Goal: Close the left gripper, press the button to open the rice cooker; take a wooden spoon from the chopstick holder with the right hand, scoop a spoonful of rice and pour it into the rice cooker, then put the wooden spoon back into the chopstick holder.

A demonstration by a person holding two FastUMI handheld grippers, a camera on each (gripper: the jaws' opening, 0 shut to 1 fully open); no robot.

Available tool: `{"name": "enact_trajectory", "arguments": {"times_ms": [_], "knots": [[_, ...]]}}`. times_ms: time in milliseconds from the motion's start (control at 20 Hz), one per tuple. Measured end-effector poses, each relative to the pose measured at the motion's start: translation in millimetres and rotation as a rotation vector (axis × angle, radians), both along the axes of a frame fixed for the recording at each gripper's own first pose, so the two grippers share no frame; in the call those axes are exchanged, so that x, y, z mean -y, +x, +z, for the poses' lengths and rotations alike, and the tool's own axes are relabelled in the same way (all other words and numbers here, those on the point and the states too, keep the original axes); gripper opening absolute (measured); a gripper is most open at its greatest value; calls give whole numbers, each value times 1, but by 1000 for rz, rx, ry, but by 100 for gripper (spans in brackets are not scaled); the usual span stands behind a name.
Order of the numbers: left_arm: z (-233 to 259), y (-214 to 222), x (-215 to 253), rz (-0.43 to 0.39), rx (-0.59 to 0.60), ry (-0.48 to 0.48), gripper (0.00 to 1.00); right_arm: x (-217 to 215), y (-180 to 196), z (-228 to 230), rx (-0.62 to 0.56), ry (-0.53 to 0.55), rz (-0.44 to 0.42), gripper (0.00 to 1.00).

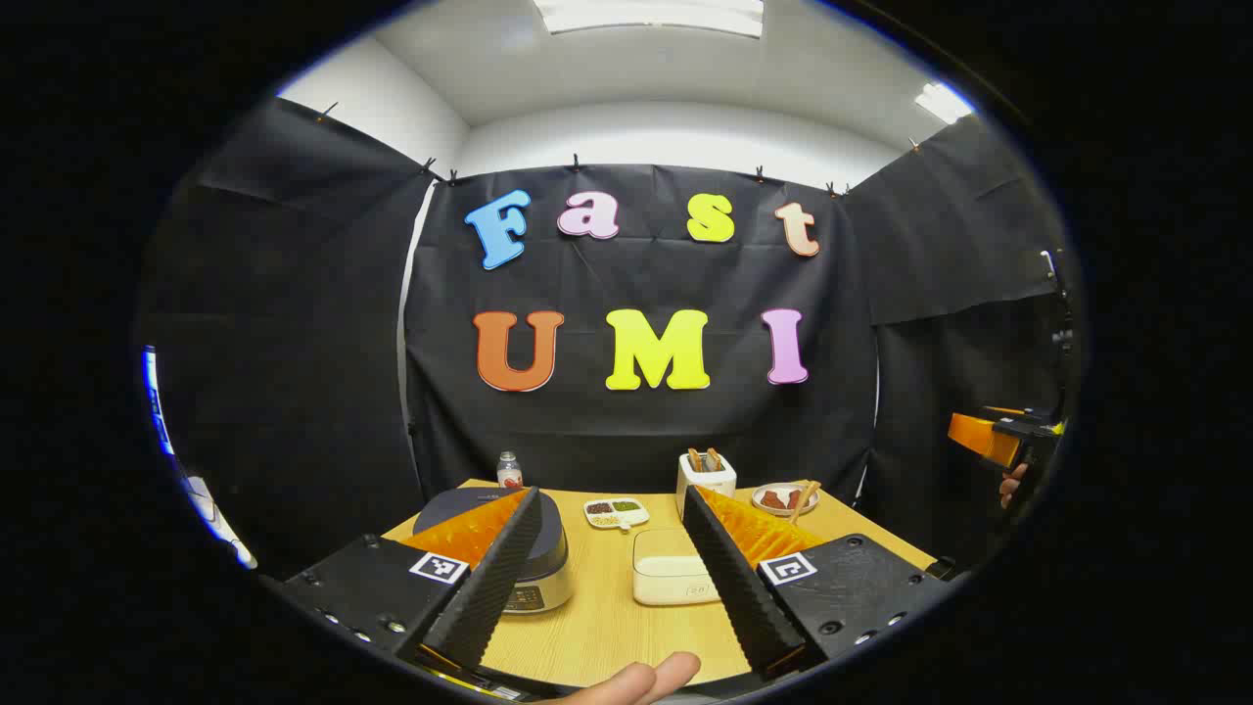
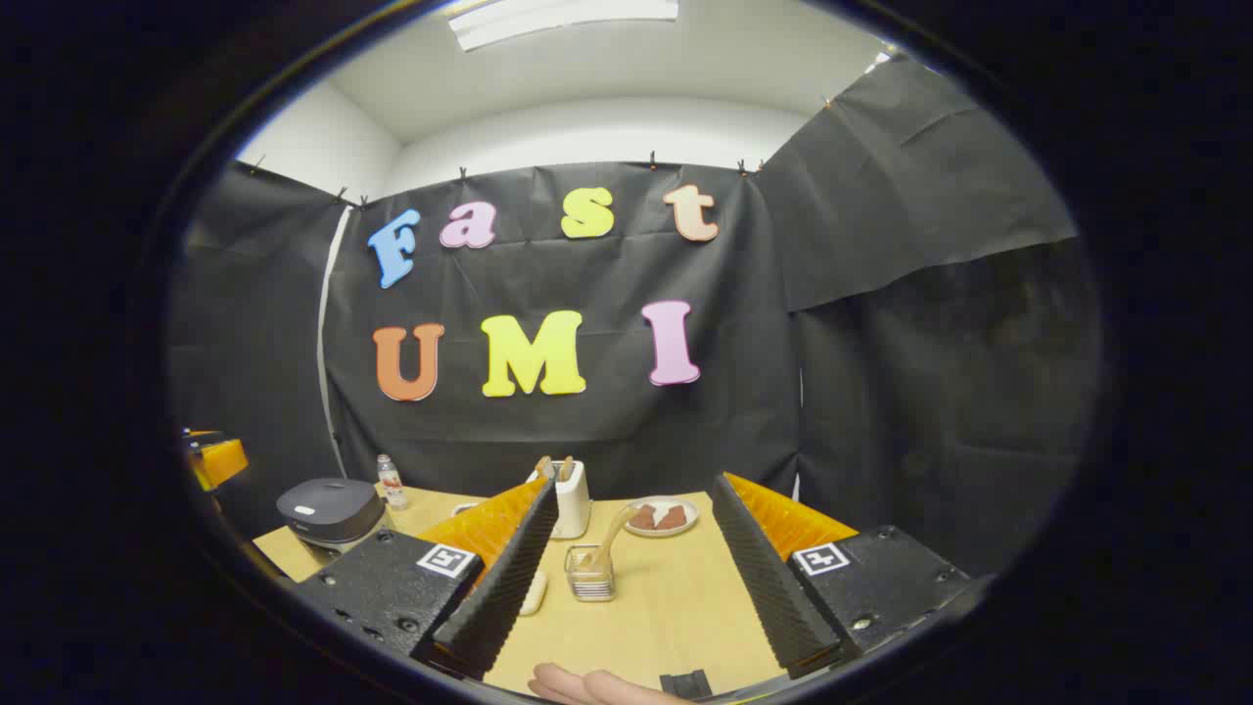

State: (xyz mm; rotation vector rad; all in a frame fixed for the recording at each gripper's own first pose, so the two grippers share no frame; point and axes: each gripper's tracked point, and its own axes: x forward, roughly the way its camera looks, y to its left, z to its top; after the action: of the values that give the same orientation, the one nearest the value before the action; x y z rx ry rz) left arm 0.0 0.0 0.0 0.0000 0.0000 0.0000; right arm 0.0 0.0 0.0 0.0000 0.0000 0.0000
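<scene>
**Both claws spread above the desk, cooker lid down**

Wooden desk [image 1: 597, 627] along the black cloth wall, carrying everything. Largest on it: dark-lidded rice cooker [image 1: 548, 558] at the left end, lid shut, partly behind the left claw's near finger; also seen far left in the right gripper view [image 2: 328, 509]. Just right of the cooker, a cream lidded box [image 1: 666, 578], closed. Behind that, the white chopstick holder [image 2: 573, 499], upright near the wall, two wooden handles standing out of its top. Right of the holder, a small plate [image 2: 662, 517] with brown pieces. In front of the holder, a clear glass cup [image 2: 590, 573] with a wooden spoon [image 2: 612, 539] leaning in it, handle tilted up to the right. Between cooker and holder, a small divided dish [image 1: 617, 512] of grains. At the back left, a little bottle [image 1: 509, 472].

Left claw [image 1: 615, 573] spread wide, holding nothing, raised over the near edge, cooker and cream box ahead of it. Right claw [image 2: 631, 578] likewise spread, empty, with the glass cup framed between its fingers but well apart from them. Fingertips of a hand [image 1: 636, 681] at the bottom edge.
</scene>
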Motion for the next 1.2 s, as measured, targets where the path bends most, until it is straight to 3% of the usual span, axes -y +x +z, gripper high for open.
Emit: {"name": "enact_trajectory", "arguments": {"times_ms": [700, 1200], "knots": [[-7, 4, -27, 75, 0, -12, 93, -5, 0, -8, -1, 2, 28, 98], [-21, 27, -42, 60, -12, -67, 92, -14, 6, -19, -10, -9, 53, 98]]}}
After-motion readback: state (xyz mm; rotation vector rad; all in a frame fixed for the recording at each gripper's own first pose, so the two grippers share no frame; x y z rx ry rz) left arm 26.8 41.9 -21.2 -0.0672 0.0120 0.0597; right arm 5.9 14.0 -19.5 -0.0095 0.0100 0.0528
